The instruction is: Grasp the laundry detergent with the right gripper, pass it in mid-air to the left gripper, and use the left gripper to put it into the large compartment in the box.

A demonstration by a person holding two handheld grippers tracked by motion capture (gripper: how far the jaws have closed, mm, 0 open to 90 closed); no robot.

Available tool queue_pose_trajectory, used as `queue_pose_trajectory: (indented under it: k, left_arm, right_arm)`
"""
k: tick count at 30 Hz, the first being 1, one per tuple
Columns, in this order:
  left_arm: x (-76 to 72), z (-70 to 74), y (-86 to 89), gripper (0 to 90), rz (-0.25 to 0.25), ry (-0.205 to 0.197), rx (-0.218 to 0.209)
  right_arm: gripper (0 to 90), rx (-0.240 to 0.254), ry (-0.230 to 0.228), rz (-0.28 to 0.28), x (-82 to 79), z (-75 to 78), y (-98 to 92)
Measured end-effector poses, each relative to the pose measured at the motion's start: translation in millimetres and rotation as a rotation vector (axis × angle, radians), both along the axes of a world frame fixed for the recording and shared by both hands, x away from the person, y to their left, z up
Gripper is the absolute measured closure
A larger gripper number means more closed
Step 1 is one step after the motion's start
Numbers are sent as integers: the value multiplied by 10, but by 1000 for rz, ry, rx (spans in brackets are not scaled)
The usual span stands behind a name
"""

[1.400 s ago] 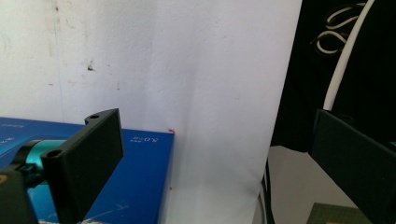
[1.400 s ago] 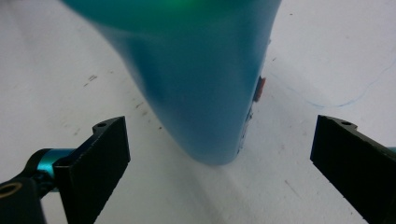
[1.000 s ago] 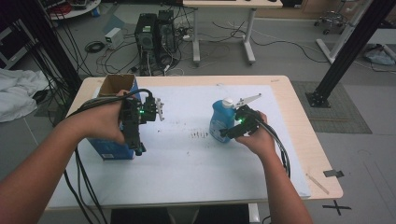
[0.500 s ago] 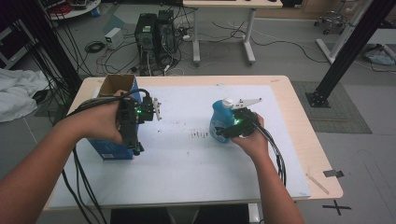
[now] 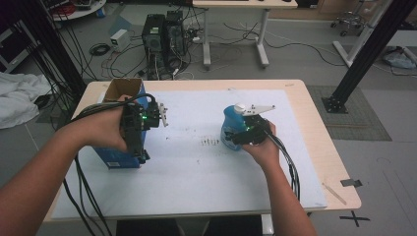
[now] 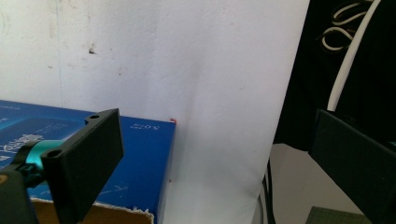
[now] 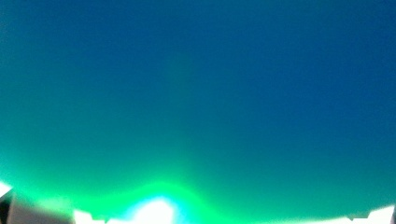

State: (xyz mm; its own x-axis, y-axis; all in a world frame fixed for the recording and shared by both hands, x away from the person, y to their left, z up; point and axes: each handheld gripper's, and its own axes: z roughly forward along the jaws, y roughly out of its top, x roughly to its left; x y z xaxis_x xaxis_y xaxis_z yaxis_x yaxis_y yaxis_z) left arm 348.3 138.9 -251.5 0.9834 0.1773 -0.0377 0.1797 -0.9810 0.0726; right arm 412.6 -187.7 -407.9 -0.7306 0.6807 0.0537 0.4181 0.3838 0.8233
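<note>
The blue plastic bottle with a white cap [image 5: 233, 129] stands at three o'clock on the table, pressed against the right gripper [image 5: 244, 135]; its grasp cannot be told. Left gripper [image 5: 141, 145], jaws spread, hovers over the blue cardboard box [image 5: 117, 158] at nine o'clock.

Blue cardboard box [image 5: 119, 156] with a brown inner flap and pale print on its blue face, seen just beside the black jaws of the left gripper [image 6: 219, 154], whose joint carries a teal collar and whose body shows a green light. White sheet [image 5: 196, 172] covering the light wooden table [image 5: 319, 132], speckled with small dark marks between the two grippers. Blue bottle [image 5: 231, 129] with a white cap, pressed close against the black right gripper [image 5: 248, 135], whose view is a blur of deep blue fading to green.
</note>
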Motion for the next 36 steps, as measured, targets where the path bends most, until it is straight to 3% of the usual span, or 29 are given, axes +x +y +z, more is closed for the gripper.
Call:
queue_pose_trajectory:
  k: [8,36]
  left_arm:
    - [6,-7,-11,34,1,2,1]
    - [22,6,-11,34,0,-5,2]
  right_arm:
    - [240,13,-32,0,-19,0,-4]
    - [397,29,-66,7,-52,-7,18]
